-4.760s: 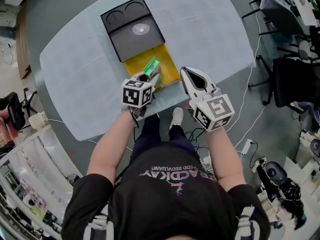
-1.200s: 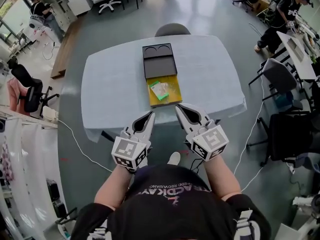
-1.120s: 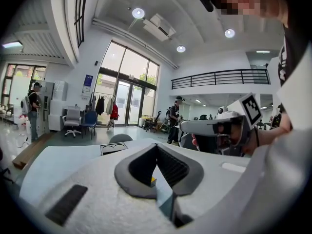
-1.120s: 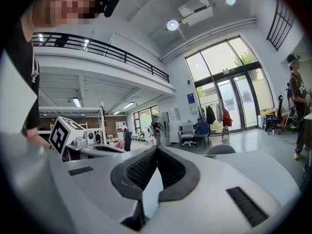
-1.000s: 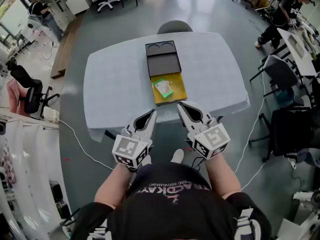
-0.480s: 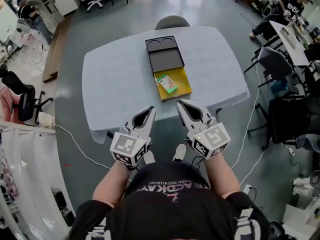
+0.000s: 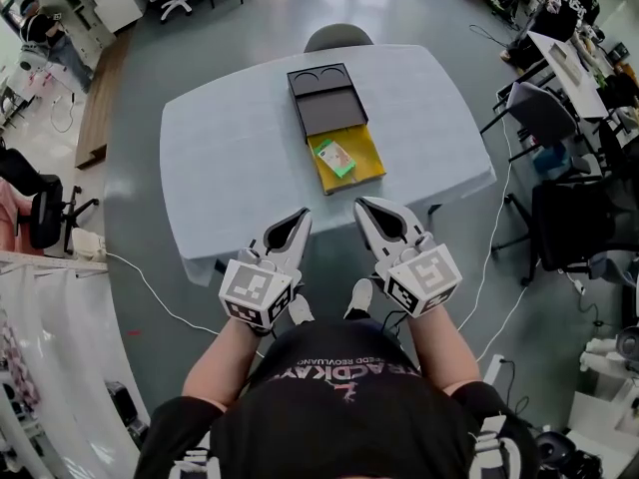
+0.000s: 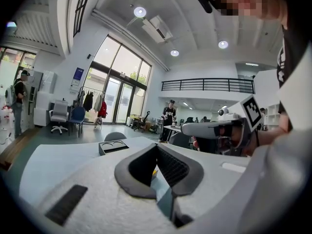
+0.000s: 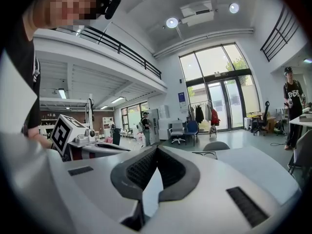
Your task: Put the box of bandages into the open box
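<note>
The bandage box (image 7: pixel 336 157) lies in the open box (image 7: pixel 368 172). The job looks done. The left tool (image 7: pixel 302 216) and right tool (image 7: pixel 360 205) are closed tight and empty.

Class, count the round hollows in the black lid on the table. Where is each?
2. Both sit side by side at the far end of the black lid: left hollow, right hollow. None appears hidden.

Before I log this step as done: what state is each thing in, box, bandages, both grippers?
open box: open, yellow inside uncovered.
box of bandages: lying inside the open box.
left gripper: fingers shut, empty, short of the table.
right gripper: fingers shut, empty, short of the table.
</note>
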Tool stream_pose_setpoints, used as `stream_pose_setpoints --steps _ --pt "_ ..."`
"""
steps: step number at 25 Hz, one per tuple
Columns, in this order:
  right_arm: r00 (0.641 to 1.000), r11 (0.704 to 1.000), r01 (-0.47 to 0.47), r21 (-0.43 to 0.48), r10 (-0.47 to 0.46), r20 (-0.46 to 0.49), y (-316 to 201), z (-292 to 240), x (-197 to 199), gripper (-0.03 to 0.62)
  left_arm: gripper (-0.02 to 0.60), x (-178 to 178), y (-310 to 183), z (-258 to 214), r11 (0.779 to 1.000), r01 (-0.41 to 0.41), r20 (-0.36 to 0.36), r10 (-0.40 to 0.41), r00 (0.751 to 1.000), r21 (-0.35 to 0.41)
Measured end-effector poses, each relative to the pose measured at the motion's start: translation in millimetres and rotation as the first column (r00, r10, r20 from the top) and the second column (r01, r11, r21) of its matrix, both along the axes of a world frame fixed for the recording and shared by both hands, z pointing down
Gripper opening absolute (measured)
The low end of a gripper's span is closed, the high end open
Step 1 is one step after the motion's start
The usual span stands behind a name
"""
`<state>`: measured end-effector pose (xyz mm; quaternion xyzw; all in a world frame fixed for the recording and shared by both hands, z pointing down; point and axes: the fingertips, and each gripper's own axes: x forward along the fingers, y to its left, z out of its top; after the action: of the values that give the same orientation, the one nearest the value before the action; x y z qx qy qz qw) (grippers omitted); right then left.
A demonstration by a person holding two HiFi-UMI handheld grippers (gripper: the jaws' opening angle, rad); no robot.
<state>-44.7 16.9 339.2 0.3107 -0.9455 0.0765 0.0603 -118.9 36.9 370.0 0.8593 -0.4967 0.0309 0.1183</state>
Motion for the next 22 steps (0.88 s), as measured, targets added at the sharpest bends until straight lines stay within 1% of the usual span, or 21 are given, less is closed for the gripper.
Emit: stream_pose_setpoints --steps 9,22 --pt "1.0 1.0 -0.008 -0.004 0.008 0.025 9 2 1 0.009 0.015 0 9 -2 1.0 -0.012 0.023 0.012 1.0 -0.002" --pt "1.0 1.0 -0.017 0.008 0.016 0.02 16 -2 8 0.009 0.015 8 15 -4 1.0 -0.022 0.01 0.022 1.0 0.01"
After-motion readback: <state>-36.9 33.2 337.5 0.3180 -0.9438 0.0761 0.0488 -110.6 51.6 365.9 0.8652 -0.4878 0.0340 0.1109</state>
